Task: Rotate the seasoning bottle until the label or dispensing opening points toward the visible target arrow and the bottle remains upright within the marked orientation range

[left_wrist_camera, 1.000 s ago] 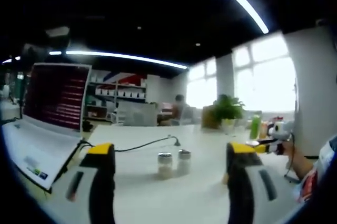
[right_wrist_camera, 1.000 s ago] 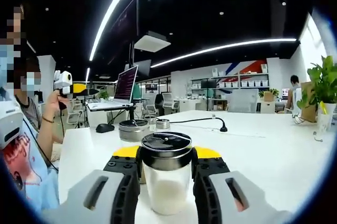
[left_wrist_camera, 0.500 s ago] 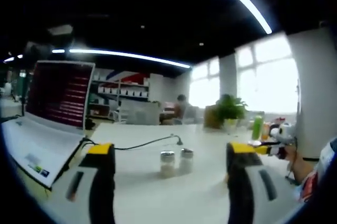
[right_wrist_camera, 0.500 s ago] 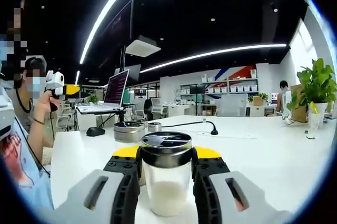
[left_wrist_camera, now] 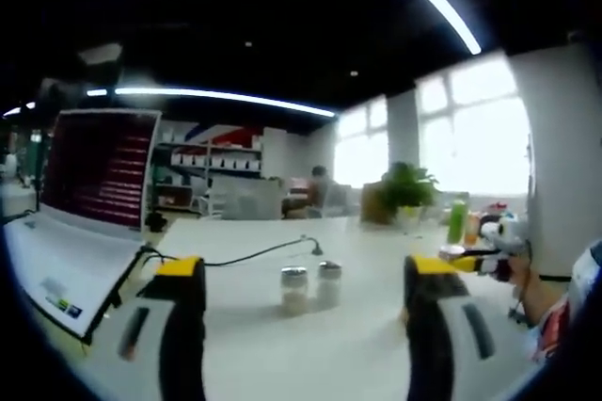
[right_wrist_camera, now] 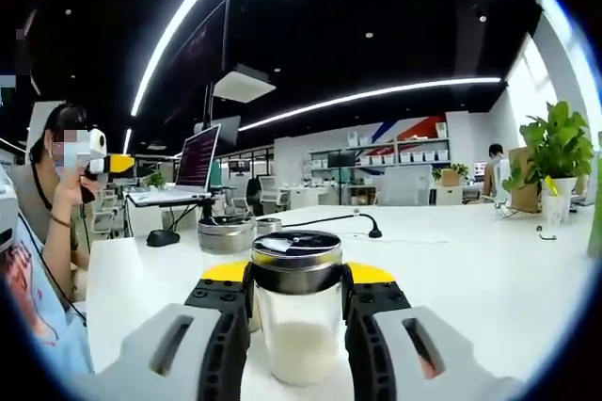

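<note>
A glass seasoning bottle with a dark metal lid and white powder inside stands upright between my right gripper's jaws, which are shut on it just under the lid. Two more jars with metal lids, a wide one and a small one, stand behind it. My left gripper is open, held above the white table, with two small bottles standing well ahead of it. From the right of the left gripper view, a hand holds the right gripper.
An open laptop stands at the left with a black cable running past the bottles. A potted plant and a green bottle stand at the far edge. A mouse lies near the laptop. A person stands at the left.
The right gripper view has swung slightly, so the background shifted left; the bottle stays gripped the same way. The left gripper view only wobbled.
</note>
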Demonstrator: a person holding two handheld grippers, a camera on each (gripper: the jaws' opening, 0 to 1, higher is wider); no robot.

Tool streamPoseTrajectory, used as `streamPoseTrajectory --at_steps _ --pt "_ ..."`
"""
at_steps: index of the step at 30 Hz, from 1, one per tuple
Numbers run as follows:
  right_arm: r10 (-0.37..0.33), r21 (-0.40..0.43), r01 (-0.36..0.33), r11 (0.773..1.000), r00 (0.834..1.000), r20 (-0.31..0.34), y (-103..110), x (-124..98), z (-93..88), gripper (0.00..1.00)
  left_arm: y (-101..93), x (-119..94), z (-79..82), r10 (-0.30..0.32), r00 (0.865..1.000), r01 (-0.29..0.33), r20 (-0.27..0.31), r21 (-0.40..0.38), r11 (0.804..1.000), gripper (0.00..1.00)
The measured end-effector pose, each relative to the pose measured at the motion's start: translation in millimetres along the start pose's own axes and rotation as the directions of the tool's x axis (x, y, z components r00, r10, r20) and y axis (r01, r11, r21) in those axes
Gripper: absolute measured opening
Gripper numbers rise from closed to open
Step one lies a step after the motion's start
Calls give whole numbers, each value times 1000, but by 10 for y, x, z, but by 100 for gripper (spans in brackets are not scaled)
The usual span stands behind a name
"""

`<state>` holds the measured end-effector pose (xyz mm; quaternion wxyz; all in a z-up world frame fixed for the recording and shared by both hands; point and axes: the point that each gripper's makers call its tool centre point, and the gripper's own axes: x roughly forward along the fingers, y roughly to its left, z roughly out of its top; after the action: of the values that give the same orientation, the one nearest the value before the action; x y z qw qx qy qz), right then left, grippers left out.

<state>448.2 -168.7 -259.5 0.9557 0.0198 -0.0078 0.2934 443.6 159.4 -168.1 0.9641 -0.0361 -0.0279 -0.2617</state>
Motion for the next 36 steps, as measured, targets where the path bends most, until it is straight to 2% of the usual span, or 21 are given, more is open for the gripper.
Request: streamPoseTrajectory --at_steps 12,17,36 --pt "-58 23 58 998 998 19 3 5 -29 37 -67 39 -34 -13 1000 13 -13 9 1000 92" --pt "-103 3 103 995 994 43 0 0 -38 37 -65 46 -46 -12 1000 12 -16 9 1000 92" --pt "-209 12 209 978 976 61 -6 18 -44 37 -112 33 -35 -19 1000 20 -18 26 999 91"
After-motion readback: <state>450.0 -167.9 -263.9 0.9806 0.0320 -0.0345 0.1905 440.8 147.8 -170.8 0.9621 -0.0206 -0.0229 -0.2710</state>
